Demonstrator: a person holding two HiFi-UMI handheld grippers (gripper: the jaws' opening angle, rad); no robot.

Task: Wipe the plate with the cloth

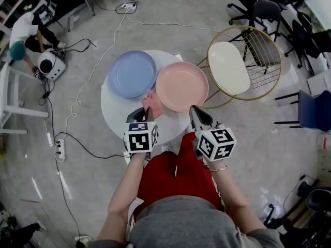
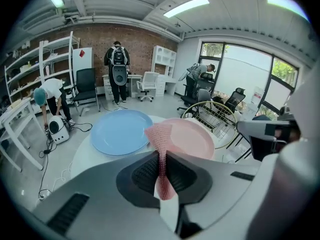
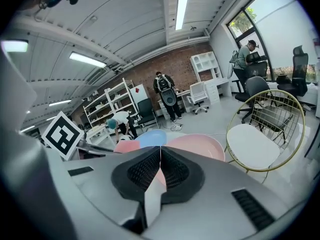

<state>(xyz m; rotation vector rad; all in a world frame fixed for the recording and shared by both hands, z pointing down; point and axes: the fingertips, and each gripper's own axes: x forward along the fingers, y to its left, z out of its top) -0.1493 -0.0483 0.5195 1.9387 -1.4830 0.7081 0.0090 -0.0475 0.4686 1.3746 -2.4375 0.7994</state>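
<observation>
- The pink mesh cloth (image 1: 150, 102) was mostly tucked behind the left gripper (image 1: 143, 113) in the head view, only a corner peeked out.
- The round light-blue plate (image 3: 151, 138) was just a sliver above the right gripper (image 3: 160, 153) in its own view.

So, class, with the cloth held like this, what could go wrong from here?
The left gripper pinches only a narrow fold of the cloth, so dragging might pull it free. The pink plate sits near the edge of the small table and the right gripper is shut on nothing, so a push could slide it off.
</observation>
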